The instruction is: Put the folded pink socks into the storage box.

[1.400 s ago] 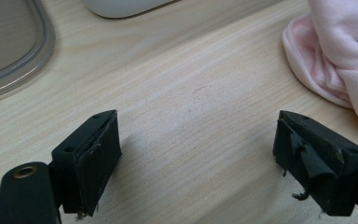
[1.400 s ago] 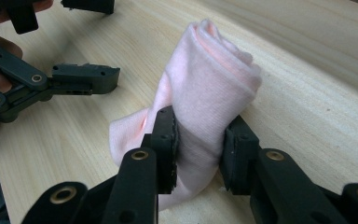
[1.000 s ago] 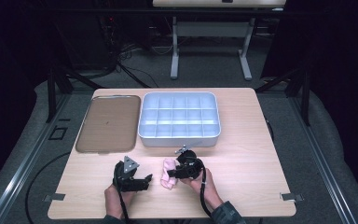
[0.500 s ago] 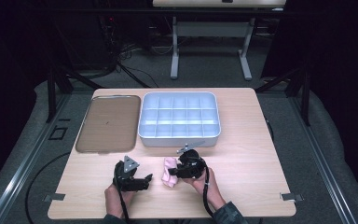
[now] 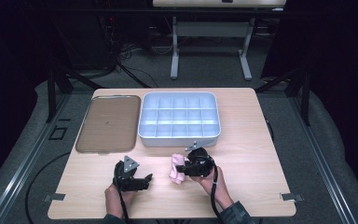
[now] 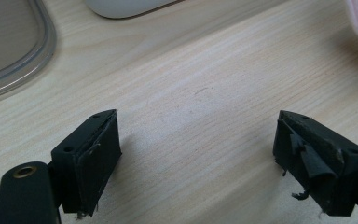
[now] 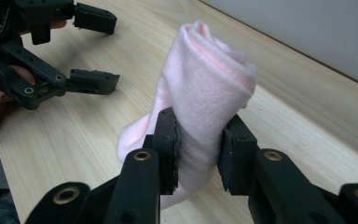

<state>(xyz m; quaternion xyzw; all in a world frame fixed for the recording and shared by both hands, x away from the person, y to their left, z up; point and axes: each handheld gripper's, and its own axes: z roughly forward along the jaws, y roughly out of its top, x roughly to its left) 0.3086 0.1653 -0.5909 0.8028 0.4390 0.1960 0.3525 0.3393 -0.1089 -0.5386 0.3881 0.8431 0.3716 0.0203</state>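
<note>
both tongs differ: right tongs (image 7: 199,154) now pinch the pink cloth (image 7: 205,88) higher, left tongs (image 6: 196,163) stay wide open.

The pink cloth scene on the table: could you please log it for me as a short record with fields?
surface: wooden table
pink cloth: bunched, pinched between the right gripper's jaws
right gripper: shut on the pink cloth, in front of the divided bin
left gripper: open, holding nothing, jaws over bare wood
divided bin: pale, compartments look empty
lid: flat, left of the bin
</note>
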